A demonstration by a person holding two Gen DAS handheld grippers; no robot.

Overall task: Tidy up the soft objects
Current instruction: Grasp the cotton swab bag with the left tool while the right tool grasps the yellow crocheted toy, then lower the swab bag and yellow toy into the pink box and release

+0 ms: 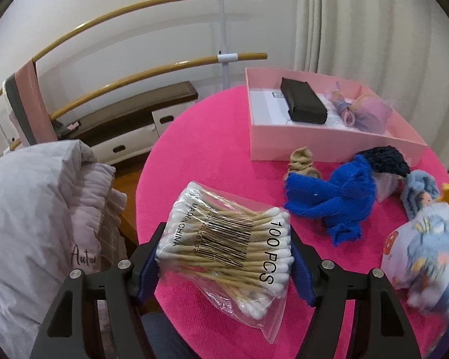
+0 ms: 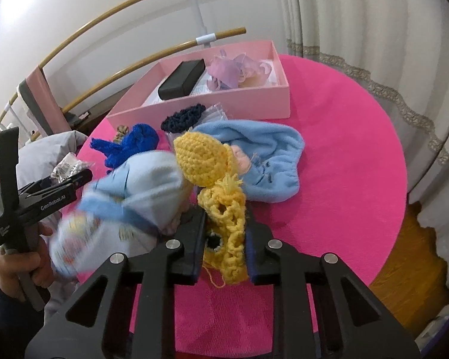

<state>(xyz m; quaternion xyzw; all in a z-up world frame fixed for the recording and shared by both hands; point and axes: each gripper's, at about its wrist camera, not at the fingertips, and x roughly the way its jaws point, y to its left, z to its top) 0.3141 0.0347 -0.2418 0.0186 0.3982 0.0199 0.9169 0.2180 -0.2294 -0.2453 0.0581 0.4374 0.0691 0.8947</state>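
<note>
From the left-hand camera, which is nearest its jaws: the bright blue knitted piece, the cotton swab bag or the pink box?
1. Clear bag of cotton swabs: between the jaws.
2. Bright blue knitted piece: mid-table, right.
3. Pink cardboard box: far edge.

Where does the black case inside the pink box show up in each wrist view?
Left wrist: black case sits upper right of centre, in the pink box, left of the purple fabric.
Right wrist: black case sits upper left of centre.
Shared landmark: the pink box on the pink tablecloth.
</note>
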